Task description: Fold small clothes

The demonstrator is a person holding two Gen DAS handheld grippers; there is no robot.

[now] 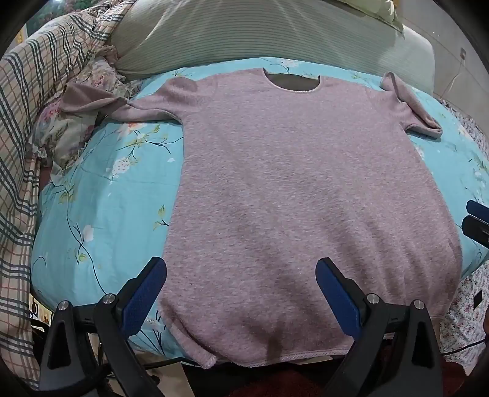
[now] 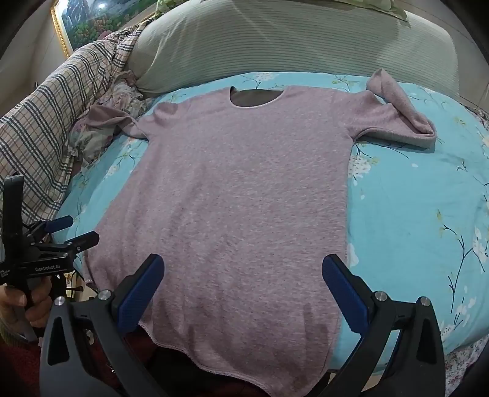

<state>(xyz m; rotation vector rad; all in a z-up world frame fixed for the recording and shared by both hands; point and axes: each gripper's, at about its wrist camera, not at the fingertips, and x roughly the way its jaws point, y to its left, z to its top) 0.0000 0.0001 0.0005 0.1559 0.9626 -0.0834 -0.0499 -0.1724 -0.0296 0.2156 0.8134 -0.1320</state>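
Observation:
A small pink knit top (image 1: 293,189) lies spread flat on a turquoise flowered bed sheet (image 1: 101,213), neckline at the far end, hem at the near edge. Its left sleeve (image 1: 101,103) runs out onto crumpled bedding; its right sleeve (image 2: 400,119) is doubled back on itself. My left gripper (image 1: 241,268) hovers open above the hem's left part, nothing between its blue pads. In the right wrist view the same top (image 2: 238,198) fills the middle, and my right gripper (image 2: 243,268) stands open over the hem's right part. The left gripper (image 2: 70,229) shows there at the left edge, held by a hand (image 2: 27,302).
A grey-green striped pillow (image 1: 275,39) lies beyond the neckline. A plaid blanket (image 1: 33,122) and flowered bedding (image 1: 76,128) are heaped along the left side. A framed picture (image 2: 91,24) hangs at the far left. The bed's near edge runs just under the hem.

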